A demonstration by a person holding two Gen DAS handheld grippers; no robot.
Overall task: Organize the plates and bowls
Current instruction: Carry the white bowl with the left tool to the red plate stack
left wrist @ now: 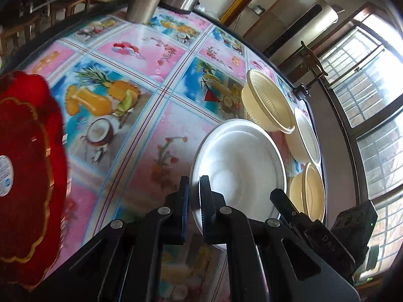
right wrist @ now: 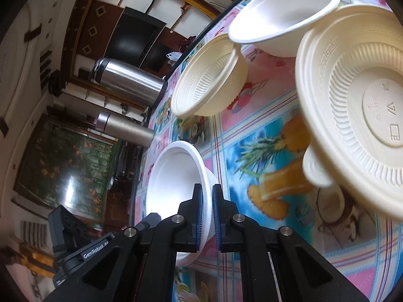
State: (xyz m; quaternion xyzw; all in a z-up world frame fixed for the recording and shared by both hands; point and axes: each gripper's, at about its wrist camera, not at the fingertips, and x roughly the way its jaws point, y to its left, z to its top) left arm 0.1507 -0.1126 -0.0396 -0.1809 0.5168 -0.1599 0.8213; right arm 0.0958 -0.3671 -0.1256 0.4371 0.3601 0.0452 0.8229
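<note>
Tablecloth (left wrist: 141, 115) looks like glossy printed vinyl, smooth, catching window glare. White bowl (right wrist: 176, 188) is matt foam or pulp, smooth-walled, same for the other white bowl (right wrist: 284, 20). Cream bowls (right wrist: 209, 80) are thin plastic, slight sheen, ribbed walls, embossed key pattern on rim (right wrist: 352, 115). Red plate (left wrist: 27, 176) is glossy plastic with gold trim. Flasks (right wrist: 128, 83) are brushed stainless steel. Gripper (right wrist: 207, 206) bodies are matt black plastic, blue pads, bright metal pins.
</note>
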